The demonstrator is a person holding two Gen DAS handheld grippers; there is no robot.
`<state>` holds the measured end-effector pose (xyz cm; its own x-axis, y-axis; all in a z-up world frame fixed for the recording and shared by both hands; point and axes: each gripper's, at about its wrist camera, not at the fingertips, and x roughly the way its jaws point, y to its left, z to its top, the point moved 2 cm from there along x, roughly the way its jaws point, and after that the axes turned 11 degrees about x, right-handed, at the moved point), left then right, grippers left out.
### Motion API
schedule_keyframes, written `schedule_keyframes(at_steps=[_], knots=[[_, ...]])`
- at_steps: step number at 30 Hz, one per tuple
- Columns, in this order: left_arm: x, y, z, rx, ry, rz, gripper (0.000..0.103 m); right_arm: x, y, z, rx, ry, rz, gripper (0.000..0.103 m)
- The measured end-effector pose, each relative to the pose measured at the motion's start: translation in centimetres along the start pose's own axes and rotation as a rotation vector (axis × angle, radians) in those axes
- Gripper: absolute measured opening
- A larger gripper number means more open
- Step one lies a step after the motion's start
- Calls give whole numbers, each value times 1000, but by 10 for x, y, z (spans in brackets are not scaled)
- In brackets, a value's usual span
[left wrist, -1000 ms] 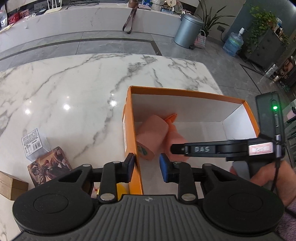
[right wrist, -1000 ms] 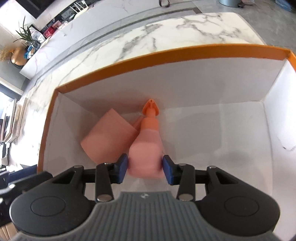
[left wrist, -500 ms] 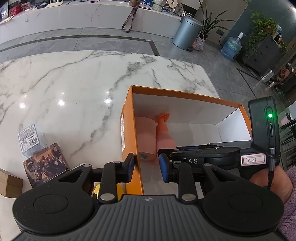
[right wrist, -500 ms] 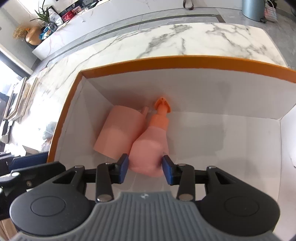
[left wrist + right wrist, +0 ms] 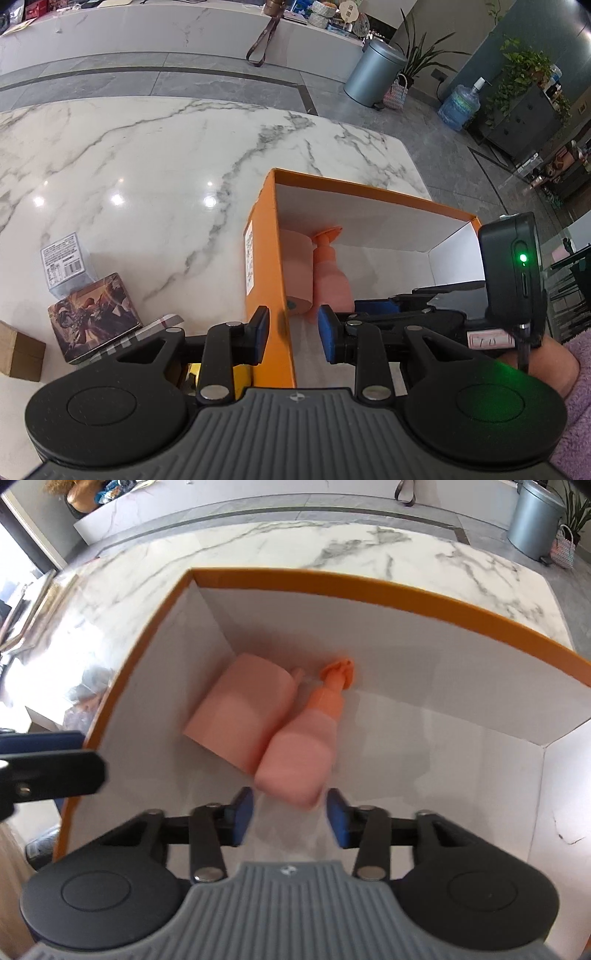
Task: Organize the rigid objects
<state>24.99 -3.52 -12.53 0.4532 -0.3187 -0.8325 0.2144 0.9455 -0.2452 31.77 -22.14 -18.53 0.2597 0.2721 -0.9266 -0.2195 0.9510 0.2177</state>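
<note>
Box: orange box (image 5: 271, 295) with white inside, on the marble table (image 5: 147, 166), near its right end.
Already inside: pink bottle (image 5: 295, 760) with orange pump top, lying on the floor of the box beside a pink carton (image 5: 240, 723); the two touching, tucked toward the far left corner.
Left gripper (image 5: 291, 332): clenched on the left wall of the box near its front corner, one pad outside, one inside; likely steadying it.
Right gripper (image 5: 290, 814): inside the box, pointing down at the bottle's base; jaws closing, yet pads clear of the bottle, nothing gripped.
Done so far: two pink items stowed, by the look of it.
Left to do: illustrated tin (image 5: 94, 317), clear labelled case (image 5: 64, 264), brown carton (image 5: 18, 356) and a yellow item (image 5: 236, 373) all on the table left of the box; judged roughly a third of the way.
Hard to make out: right wrist view blurred; yellow item mostly hidden behind the left gripper, kind unclear; brown carton cut off at the edge; striped thing beside the tin half covered.
Unseen: near wall of the box, under both grippers.
</note>
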Motion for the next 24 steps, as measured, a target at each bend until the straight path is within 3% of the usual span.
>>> schedule_keyframes(at_steps=[5, 11, 16, 24], knots=[[-11, 6, -6, -15, -8, 6, 33, -3, 3, -2, -31, 4, -28, 29], [-20, 11, -13, -25, -21, 7, 33, -15, 8, -1, -41, -38, -66, 29], [-22, 19, -15, -47, -31, 11, 33, -30, 13, 14, 3, -116, 5, 30], [-19, 26, -9, -51, -41, 0, 33, -9, 11, 42, 203, -110, 83, 36]])
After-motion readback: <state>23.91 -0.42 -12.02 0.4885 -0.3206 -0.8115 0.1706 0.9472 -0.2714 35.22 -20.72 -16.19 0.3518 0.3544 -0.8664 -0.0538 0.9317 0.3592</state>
